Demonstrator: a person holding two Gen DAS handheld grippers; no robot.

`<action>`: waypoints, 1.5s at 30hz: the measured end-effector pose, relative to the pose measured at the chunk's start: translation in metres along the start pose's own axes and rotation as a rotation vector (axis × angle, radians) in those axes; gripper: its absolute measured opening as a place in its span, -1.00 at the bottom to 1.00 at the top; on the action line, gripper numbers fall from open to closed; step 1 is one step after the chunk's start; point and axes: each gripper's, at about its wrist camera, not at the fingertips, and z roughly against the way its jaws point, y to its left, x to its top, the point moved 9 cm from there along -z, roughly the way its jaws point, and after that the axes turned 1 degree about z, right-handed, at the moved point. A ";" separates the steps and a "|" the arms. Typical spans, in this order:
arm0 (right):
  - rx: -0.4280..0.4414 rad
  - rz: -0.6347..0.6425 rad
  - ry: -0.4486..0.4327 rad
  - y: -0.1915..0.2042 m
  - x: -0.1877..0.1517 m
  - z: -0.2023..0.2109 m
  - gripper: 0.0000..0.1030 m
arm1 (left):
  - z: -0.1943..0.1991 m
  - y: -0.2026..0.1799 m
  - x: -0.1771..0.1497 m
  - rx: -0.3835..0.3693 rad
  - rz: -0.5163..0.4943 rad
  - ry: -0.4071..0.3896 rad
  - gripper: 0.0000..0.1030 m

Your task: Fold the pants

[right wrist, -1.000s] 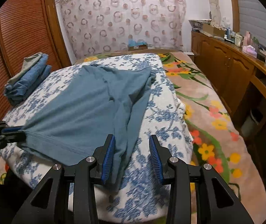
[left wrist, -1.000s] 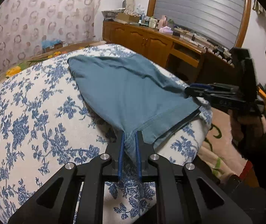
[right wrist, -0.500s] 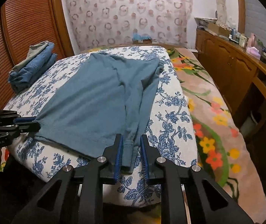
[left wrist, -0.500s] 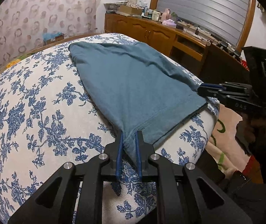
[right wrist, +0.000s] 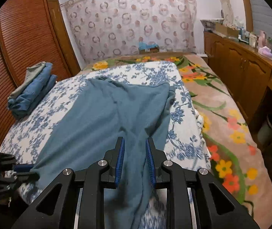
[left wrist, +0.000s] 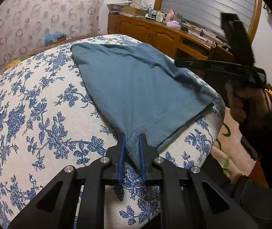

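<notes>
Pants point(left wrist: 139, 87) waistband corner hidden between left gripper point(left wrist: 131, 143) pads.

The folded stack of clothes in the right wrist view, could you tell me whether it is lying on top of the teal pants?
No, the folded stack lies apart from the teal pants, at the bed's far-left edge.
</notes>
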 end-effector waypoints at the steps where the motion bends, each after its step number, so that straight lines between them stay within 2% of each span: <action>1: -0.003 0.008 0.008 0.000 -0.002 -0.005 -0.57 | 0.000 0.000 0.000 0.000 0.000 0.000 -0.73; 2: -0.012 0.019 0.018 0.001 -0.003 -0.008 -0.67 | 0.000 0.000 0.000 -0.001 0.001 0.000 -0.73; 3: -0.025 0.032 0.024 0.001 -0.005 -0.010 -0.93 | 0.000 0.000 0.000 -0.002 0.001 0.001 -0.73; 6: -0.148 0.054 -0.022 -0.012 -0.001 0.003 -0.97 | 0.000 0.000 0.000 -0.004 0.002 -0.001 -0.73; 7: -0.156 0.039 -0.026 -0.016 0.001 0.006 -0.96 | 0.000 0.000 0.000 -0.004 0.002 -0.001 -0.73; 11: -0.170 0.020 -0.027 -0.029 -0.002 0.014 -0.96 | 0.000 0.000 0.000 -0.003 0.002 -0.001 -0.72; 15: -0.122 0.009 -0.048 -0.019 -0.001 0.027 -0.96 | -0.001 0.002 0.000 0.003 0.007 0.001 -0.66; 17: -0.101 0.010 -0.057 -0.012 -0.005 0.034 -0.90 | -0.001 0.003 0.000 0.011 0.007 0.002 -0.60; 20: -0.069 0.013 -0.056 -0.003 -0.018 0.042 -0.64 | -0.001 0.005 0.000 0.017 0.009 0.003 -0.55; 22: -0.043 0.014 -0.048 -0.001 -0.025 0.046 -0.40 | -0.002 0.006 0.000 0.020 0.013 0.004 -0.49; 24: -0.017 0.027 -0.038 0.003 -0.033 0.050 -0.33 | -0.003 0.006 0.000 0.017 0.017 0.006 -0.44; 29: -0.011 0.010 -0.021 -0.004 -0.044 0.057 -0.30 | -0.003 0.007 -0.001 0.019 0.016 0.005 -0.42; 36: -0.023 -0.012 0.046 -0.005 -0.060 0.057 -0.29 | -0.003 0.006 -0.001 0.017 0.019 0.004 -0.39; 45: -0.024 -0.019 0.078 0.001 -0.060 0.050 -0.28 | -0.003 0.007 -0.001 0.017 0.018 0.004 -0.38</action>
